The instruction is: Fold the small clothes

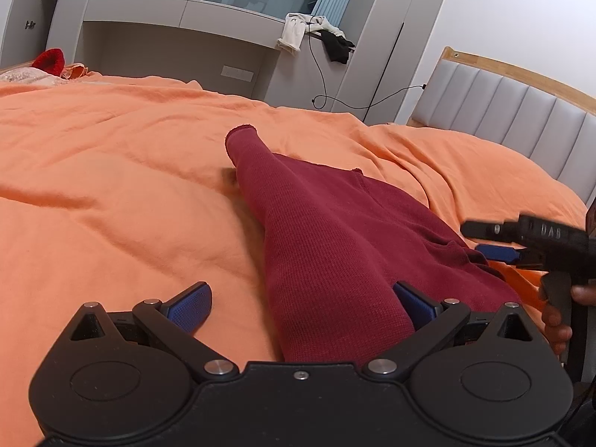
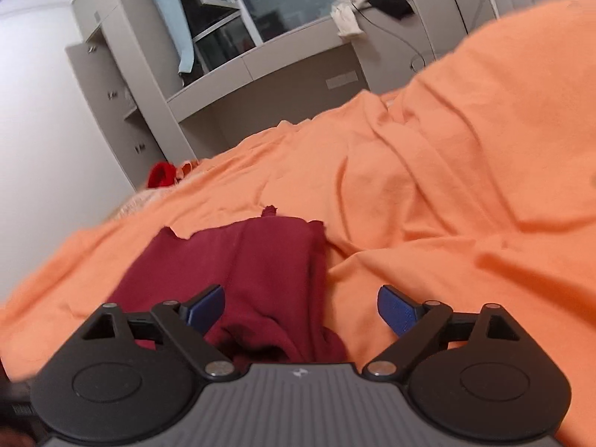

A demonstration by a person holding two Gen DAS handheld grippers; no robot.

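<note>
**A:** Figure: the dark red waffle-knit garment (image 1: 327, 231) lies on the orange bed sheet (image 1: 111, 171), partly folded into a long tapering shape. What could go wrong from here?

**B:** Chiefly a poor bite. The left gripper (image 1: 301, 303) has its jaws spread wide, and only the inner pad reaches the garment's near end; the outer pad sits over bare sheet. Should the jaws shut as placed, they may gather the orange sheet along with the knit, or catch just the top layer, so the fold opens when lifted.

**A:** And the right gripper (image 2: 301, 311)?

**B:** Its jaws are likewise spread and grip nothing. In the right wrist view the garment (image 2: 246, 260) passes under the left-hand pad and bunches at the gripper's base, while the other pad hangs over sheet. The same risk applies: a lopsided pinch drags the cloth sideways rather than carrying it over.

**A:** Any further hazard?

**B:** The sheet is rumpled and soft, so it probably shifts under any pull, and the far end of the garment, with its ragged edge, could slide out of line. The two grippers also sit near each other at the garment's near end; in the left wrist view the right gripper (image 1: 495, 247) hovers just beside the fabric's edge, so a crossing move may tangle them.

**A:** Position summary?

**B:** The garment runs away from both sets of jaws, touching one pad of each, clamped by neither.
</note>
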